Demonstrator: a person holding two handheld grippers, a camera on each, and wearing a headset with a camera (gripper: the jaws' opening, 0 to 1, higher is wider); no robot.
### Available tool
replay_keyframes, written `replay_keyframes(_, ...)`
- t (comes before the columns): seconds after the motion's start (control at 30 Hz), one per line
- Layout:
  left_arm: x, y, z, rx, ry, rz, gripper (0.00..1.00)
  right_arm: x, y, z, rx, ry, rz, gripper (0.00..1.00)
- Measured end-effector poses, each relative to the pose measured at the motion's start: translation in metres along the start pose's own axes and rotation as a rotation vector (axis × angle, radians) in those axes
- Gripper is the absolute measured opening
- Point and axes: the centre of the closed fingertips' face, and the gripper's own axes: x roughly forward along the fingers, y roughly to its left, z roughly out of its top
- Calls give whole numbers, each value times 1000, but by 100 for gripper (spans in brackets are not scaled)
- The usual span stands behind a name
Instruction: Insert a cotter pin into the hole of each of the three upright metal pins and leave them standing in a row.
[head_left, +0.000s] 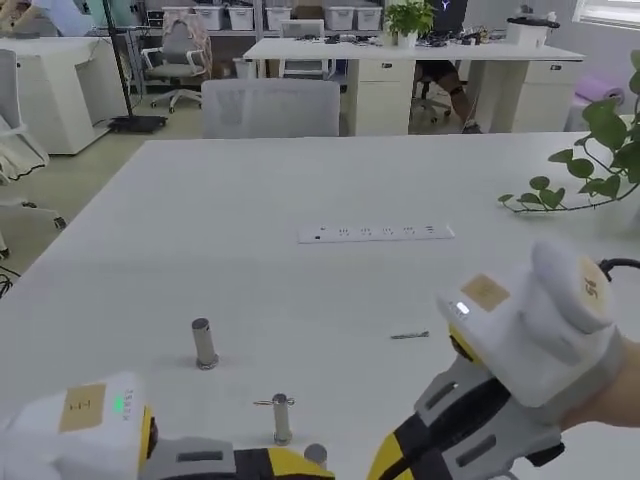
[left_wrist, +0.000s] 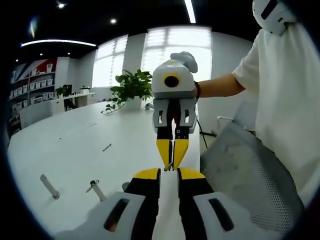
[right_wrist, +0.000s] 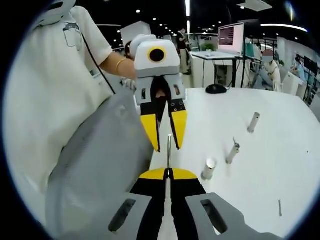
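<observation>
Centre frame: my right gripper (right_wrist: 168, 172) pinches a cotter pin (right_wrist: 169, 152) | left gripper (left_wrist: 169, 175) jaws spread | risk, I judge: thin pin twists, drops.

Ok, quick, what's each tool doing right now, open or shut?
Left tool: open, holding nothing.
Right tool: shut on a cotter pin that sticks out past its tips.

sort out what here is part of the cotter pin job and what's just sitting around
Job:
right gripper, shut on a cotter pin
left gripper, open
loose cotter pin
far metal pin
middle metal pin, already pinned
near metal pin

Lying about:
power strip
plant
chair
</observation>
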Motion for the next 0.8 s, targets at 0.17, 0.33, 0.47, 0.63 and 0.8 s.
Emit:
replay_keyframes(0.17,-1,6,-4,-13,0,36,19,-4,-5,-5,45,26,-22,3)
replay_keyframes(0.33,-2,14,-6,-14,-12,74,25,-7,-13,-10,81,64,-56,3)
replay_keyframes(0.47,-2,22,-8,-16,-21,106,29,-9,-19,-15,88,96,-79,3)
replay_keyframes(0.63,0,29,-11,-20,-26,134,31,-9,-28,-21,97,129,-105,3)
replay_keyframes(0.8,4,38,-16,-30,-27,162,33,-5,-32,-28,106,163,-115,3)
